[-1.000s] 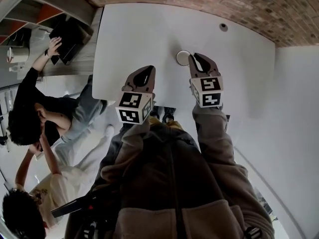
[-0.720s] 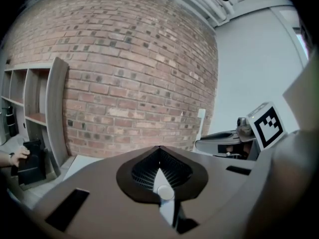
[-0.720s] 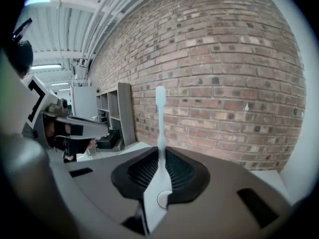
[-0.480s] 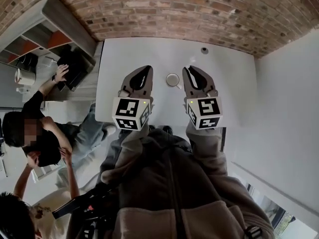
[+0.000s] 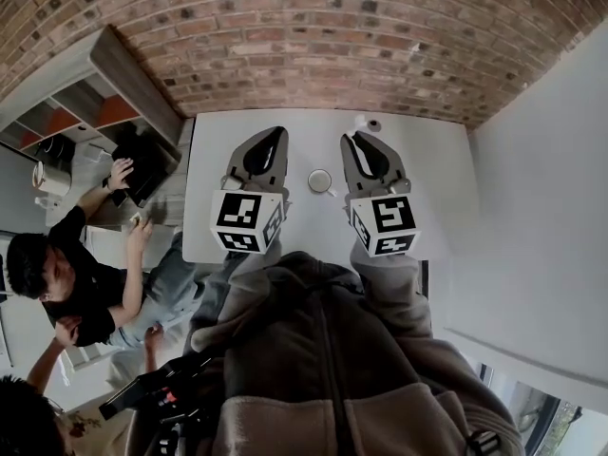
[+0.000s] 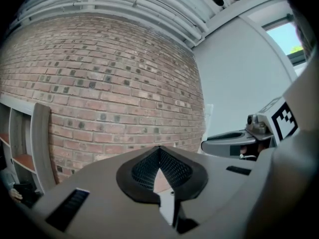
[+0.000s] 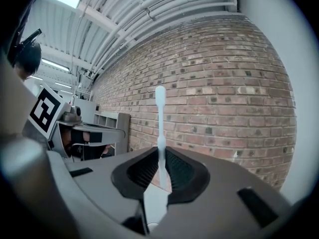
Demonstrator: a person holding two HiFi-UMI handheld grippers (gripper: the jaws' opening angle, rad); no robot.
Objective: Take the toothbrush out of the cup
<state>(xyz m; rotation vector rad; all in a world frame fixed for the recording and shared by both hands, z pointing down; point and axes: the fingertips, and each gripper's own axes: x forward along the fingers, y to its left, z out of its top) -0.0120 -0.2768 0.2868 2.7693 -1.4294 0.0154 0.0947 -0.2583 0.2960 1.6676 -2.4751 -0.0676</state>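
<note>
Head view: cup [image 5: 320, 180] sits on the surface toward its far edge, between left claw [image 5: 271, 141] and right claw [image 5: 356, 145], touching neither. Left gripper view: left claw closed, empty. Right gripper view: right claw clamped on upright toothbrush [image 7: 160, 116]. Removal looks done; maybe set-down left.

The toothbrush [image 7: 160, 123] is white, and the cup [image 5: 320, 180] and the table [image 5: 427, 174] are white too. The wall [image 5: 304, 46] has a regular pattern of red-brown bricks with pale grey joints between.
</note>
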